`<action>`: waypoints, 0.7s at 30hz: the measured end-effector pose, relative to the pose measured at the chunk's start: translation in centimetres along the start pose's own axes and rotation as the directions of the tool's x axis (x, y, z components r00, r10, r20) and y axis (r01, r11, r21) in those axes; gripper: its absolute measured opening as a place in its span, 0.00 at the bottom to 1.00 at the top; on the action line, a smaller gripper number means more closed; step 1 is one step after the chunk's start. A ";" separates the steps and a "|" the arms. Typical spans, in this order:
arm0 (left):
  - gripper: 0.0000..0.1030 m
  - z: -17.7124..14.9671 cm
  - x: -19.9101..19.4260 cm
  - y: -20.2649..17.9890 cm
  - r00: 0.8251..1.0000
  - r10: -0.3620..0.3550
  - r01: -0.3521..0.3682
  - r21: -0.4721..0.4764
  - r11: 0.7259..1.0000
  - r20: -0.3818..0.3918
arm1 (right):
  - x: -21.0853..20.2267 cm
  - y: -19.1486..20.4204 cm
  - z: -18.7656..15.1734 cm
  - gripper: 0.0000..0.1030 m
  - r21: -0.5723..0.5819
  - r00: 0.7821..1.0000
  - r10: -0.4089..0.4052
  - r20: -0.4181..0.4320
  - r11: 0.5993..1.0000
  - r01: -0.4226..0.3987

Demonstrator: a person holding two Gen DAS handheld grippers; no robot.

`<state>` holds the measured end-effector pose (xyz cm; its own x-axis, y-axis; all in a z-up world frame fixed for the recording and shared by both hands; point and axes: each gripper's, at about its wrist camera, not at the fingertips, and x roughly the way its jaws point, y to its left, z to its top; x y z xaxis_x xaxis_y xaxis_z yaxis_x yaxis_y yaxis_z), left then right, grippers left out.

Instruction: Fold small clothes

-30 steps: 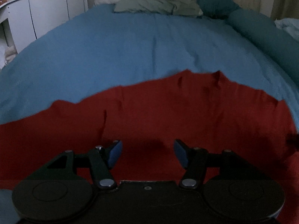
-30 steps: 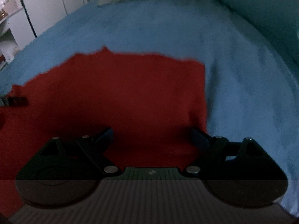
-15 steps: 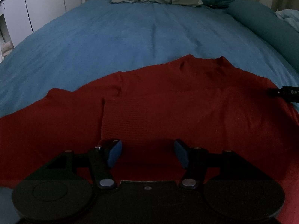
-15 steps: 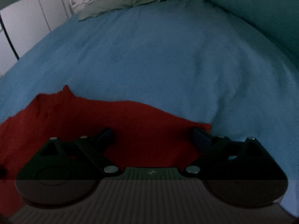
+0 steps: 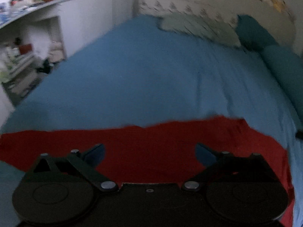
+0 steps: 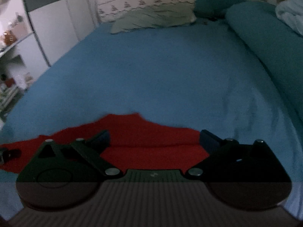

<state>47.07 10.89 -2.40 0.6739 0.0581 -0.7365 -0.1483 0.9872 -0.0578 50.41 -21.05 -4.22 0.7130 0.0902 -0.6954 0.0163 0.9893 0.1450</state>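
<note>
A red knitted garment [image 5: 151, 141] lies flat on the blue bedspread [image 5: 142, 79] at the near end of the bed. It also shows in the right wrist view [image 6: 132, 132]. My left gripper [image 5: 149, 153] is open and empty, above the garment's middle. My right gripper [image 6: 154, 139] is open and empty, above the garment's right part, its right finger near the right edge. The tip of the left gripper [image 6: 9, 154] shows at the left edge of the right wrist view.
Pale green pillow [image 6: 151, 19] and teal cushion [image 6: 212, 1] lie at the head of the bed. A teal bolster [image 6: 265, 43] runs along the right side. White wardrobe [image 6: 55, 19] and cluttered shelves [image 5: 22, 43] stand left of the bed.
Both grippers have pulled back and tilted up, so less of the red garment shows. The left gripper's jaws have opened wider. The garment stays on the bed.
</note>
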 end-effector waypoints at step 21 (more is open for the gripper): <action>0.82 -5.9 3.7 29.3 0.959 0.274 -0.271 -0.515 0.813 -0.073 | 3.8 16.8 -4.4 1.00 -0.158 0.993 0.042 -0.107 0.986 -0.058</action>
<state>40.95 39.19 -10.75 0.5531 0.3151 -0.7712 -0.6762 0.7105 -0.1946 50.35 -3.53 -7.53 0.6341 0.1430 -0.7599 -0.1360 0.9881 0.0725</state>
